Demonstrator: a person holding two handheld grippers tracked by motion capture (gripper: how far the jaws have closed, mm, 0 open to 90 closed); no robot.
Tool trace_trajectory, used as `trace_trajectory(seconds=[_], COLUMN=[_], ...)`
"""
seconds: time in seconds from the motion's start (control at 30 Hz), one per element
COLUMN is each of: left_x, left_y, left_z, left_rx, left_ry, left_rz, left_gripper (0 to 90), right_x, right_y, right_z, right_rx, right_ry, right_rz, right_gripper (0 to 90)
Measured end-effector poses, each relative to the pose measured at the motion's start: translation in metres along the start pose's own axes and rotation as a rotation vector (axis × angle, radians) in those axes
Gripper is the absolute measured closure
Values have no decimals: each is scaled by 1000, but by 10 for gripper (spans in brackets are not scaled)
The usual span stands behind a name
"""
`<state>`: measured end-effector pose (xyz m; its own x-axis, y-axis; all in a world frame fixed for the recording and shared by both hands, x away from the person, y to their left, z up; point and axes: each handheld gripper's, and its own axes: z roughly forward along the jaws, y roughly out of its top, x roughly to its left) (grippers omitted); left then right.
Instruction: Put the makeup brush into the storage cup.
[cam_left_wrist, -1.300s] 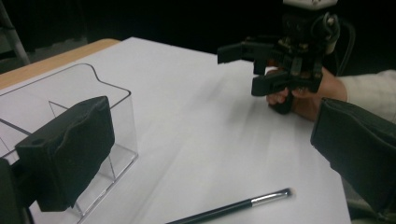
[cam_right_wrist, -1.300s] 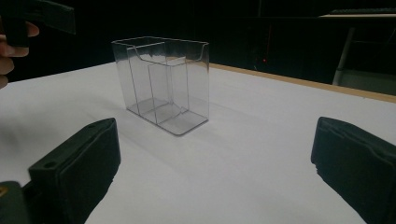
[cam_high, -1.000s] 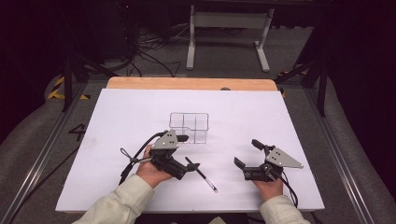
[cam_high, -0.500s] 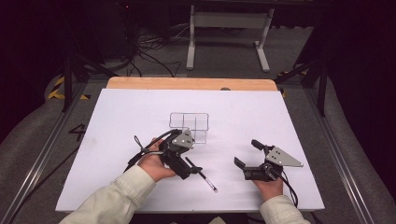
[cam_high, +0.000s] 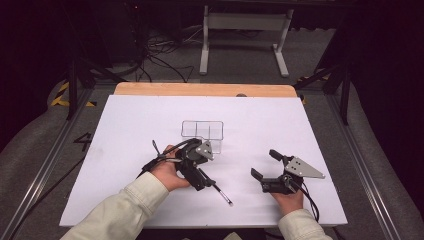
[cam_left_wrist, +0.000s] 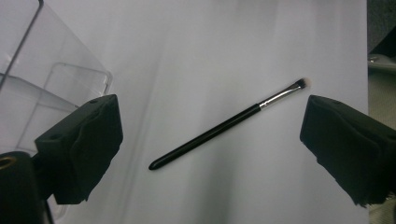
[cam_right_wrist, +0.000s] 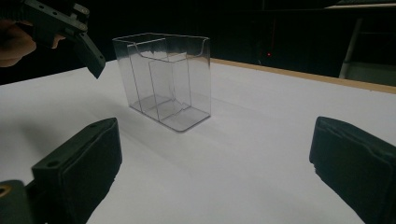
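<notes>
Since a second ago left gripper (cam_left_wrist: 210, 135) moved over brush (cam_left_wrist: 224, 127), jaws wide, nothing held. Brush flat on table (cam_high: 125, 125) near clear organizer (cam_high: 202, 129): light, thin, rolls easily; grab mid-handle. Right gripper (cam_high: 263, 166) idle, jaws apart.

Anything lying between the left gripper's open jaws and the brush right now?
Nothing: in the left gripper view only bare white table lies between the left gripper jaws and the makeup brush.

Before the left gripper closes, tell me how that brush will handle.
The makeup brush looks thin, stiff and light. Its round handle lying flat on the white table may roll when nudged. The glossy shaft could slip.
</notes>
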<state>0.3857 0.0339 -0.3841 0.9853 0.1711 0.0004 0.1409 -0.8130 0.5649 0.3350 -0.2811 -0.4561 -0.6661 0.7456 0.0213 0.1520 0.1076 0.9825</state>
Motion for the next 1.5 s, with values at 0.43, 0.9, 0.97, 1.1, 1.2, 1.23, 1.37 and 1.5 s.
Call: trace_trajectory(seconds=[0.43, 0.9, 0.97, 1.1, 1.2, 1.23, 1.37, 1.5], left_x=[1, -3, -4, -4, -6, -6, -7, -8], left_y=[8, 10, 10, 11, 12, 12, 11, 10], left_z=[15, 36, 40, 44, 48, 49, 54, 58], left_rx=[74, 200, 213, 224, 233, 241, 258, 280], left_ry=[-42, -68, -78, -91, -105, -107, -127, -141], left_rz=[47, 105, 117, 132, 140, 150, 150, 157], left_gripper=[80, 108, 124, 148, 183, 193, 234, 289], right_x=[0, 0, -1, -1, -1, -1, -1, -1], right_y=[0, -1, -1, -1, -1, -1, -1, -1], right_z=[0, 0, 0, 0, 0, 0, 0, 0], right_rx=[0, 4, 4, 5, 5, 6, 8, 8], right_ry=[5, 4, 2, 2, 2, 3, 6, 6], right_rz=[4, 12, 14, 15, 14, 14, 13, 13], right_gripper=[32, 36, 37, 39, 40, 40, 42, 42])
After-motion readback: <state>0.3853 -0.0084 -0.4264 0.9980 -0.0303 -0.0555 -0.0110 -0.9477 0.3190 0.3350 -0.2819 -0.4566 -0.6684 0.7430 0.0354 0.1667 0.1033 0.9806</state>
